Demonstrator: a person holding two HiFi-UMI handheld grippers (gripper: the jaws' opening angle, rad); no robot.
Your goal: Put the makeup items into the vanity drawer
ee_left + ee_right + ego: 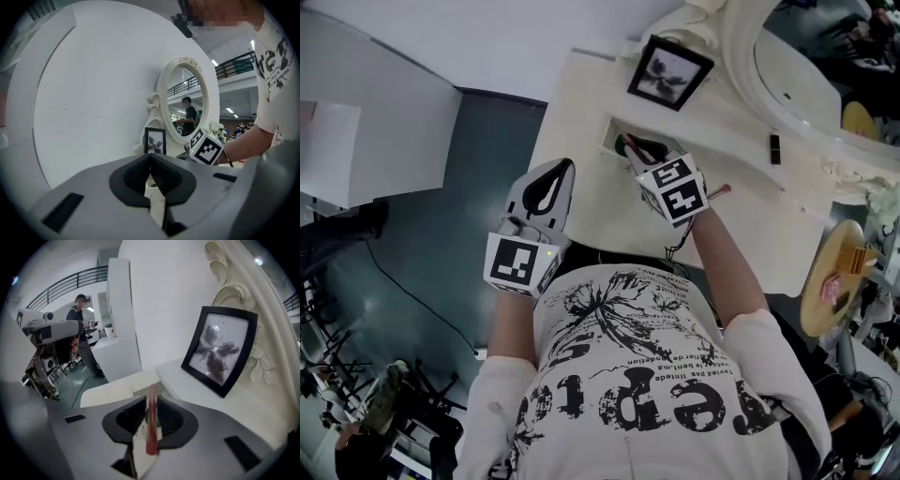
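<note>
Head view: we saw the left gripper (566, 169) hanging over the white vanity top (581, 216), and the right gripper (630, 147) with its tips at the open drawer (610, 136), below the picture frame (668, 72). Left gripper view: jaws were pressed together with nothing between them. Right gripper view: jaws pinched a slim red makeup stick (151, 437), upright between the pads and pointing toward the drawer opening.

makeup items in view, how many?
2: a red stick in the right gripper over the drawer, a black tube on the vanity top by the mirror. Drawer may hide more.
</note>
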